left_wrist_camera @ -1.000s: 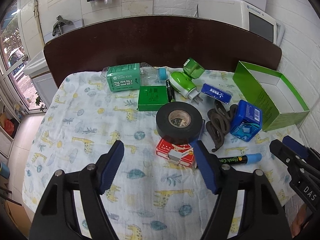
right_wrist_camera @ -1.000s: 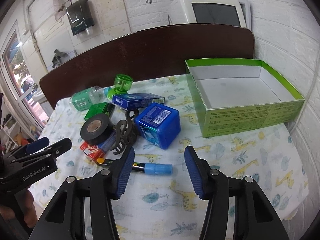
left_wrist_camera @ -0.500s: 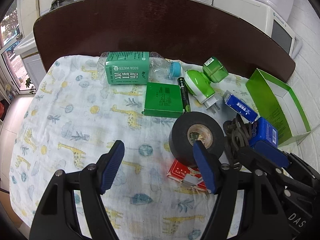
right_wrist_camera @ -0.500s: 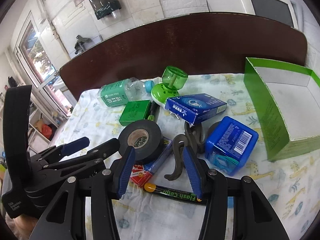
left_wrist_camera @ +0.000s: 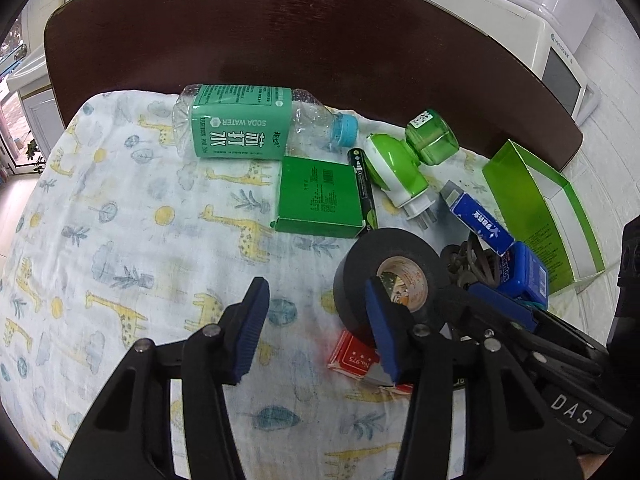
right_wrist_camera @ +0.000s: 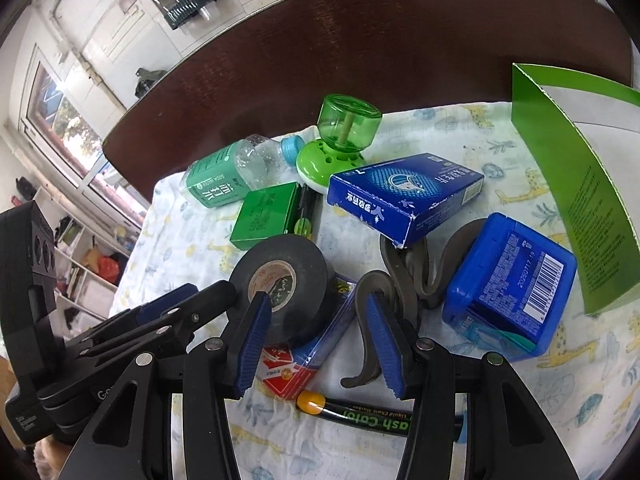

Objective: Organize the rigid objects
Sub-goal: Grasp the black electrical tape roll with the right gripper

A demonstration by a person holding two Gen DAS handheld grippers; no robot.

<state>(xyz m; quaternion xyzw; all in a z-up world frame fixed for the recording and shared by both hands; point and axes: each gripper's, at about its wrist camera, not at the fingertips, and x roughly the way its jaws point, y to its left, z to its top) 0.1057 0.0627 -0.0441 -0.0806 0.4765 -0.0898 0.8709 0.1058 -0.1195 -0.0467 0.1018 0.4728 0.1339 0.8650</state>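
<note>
- Left wrist view: left gripper [left_wrist_camera: 316, 330] has advanced from the near counter edge toward the clutter over the last second; jaws wide, holding nothing. Its right finger now overlaps the black tape roll [left_wrist_camera: 390, 276], which leans on a red card box [left_wrist_camera: 356, 362] marked "No.975".
- Right gripper [left_wrist_camera: 502, 306] has crossed in from the right edge and now sits low beside the tape roll. Judgement: both tools are converging on the central pile, so a first pick is about to begin.
- Readable here: "SODA WATER" on the lying bottle [left_wrist_camera: 240, 122]; "DAS" on the right tool body.
- Right wrist view: right gripper [right_wrist_camera: 316, 344] jaws wide, empty, now straddling the gap between tape roll [right_wrist_camera: 282, 280] and brown hair claw [right_wrist_camera: 394, 276]; a second ago it hung back over bare cloth.
- Green box [right_wrist_camera: 576, 208], the likely destination, stands open at far right; nothing visibly placed in it, though its inside is mostly out of frame.
- Readable: "Flash Color / Liquid Chalk Marker" on the marker [right_wrist_camera: 376, 418]; "20250717" on the blue case [right_wrist_camera: 512, 290].
</note>
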